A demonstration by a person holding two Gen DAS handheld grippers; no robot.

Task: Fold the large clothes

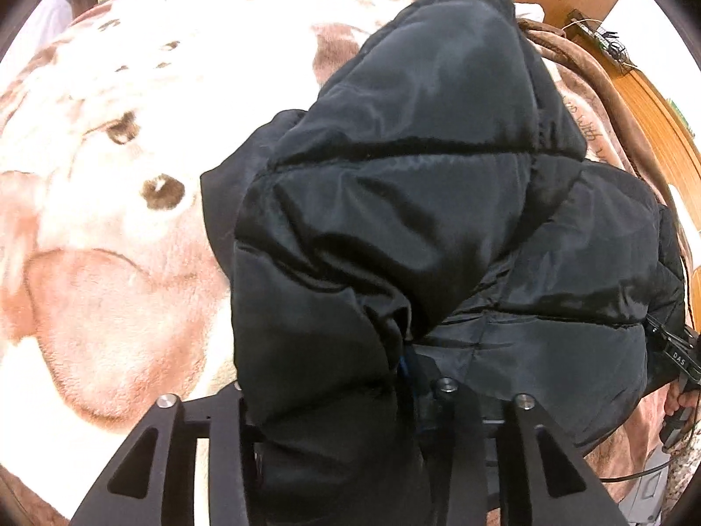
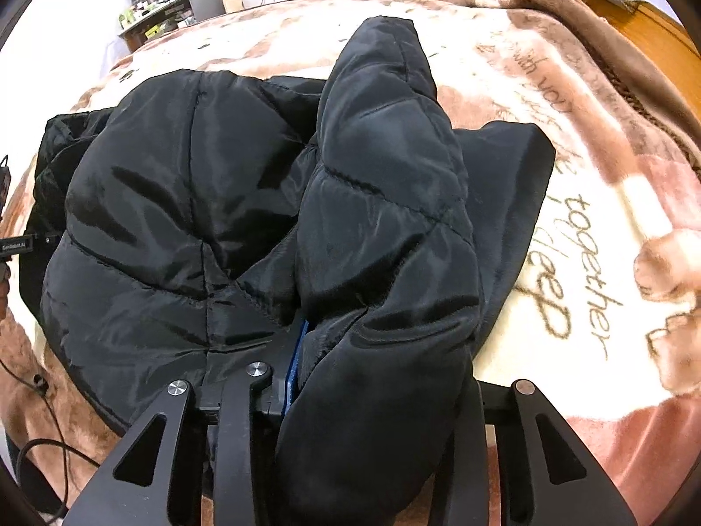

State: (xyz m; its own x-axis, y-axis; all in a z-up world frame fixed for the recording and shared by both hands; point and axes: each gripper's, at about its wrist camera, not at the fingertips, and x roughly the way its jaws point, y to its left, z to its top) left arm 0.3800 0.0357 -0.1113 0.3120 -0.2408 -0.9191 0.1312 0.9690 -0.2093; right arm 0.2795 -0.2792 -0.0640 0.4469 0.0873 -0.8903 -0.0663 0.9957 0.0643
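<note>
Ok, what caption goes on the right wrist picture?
Right tool pinching a puffy black jacket on a teddy-bear blanket.

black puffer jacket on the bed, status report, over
Left gripper clamped on a fold of the black quilted puffer jacket. Right gripper clamped on another fold. Jacket bunched on the beige and brown plush blanket. Nothing in the way.

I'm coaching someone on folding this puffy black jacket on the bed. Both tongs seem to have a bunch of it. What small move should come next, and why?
Probably lift both tongs a little and carry the near edge of the jacket away over its body. The left tongs and right tongs each pinch a thick fold, and a sleeve already lies across the top, bunched rather than flat on the blanket.
</note>
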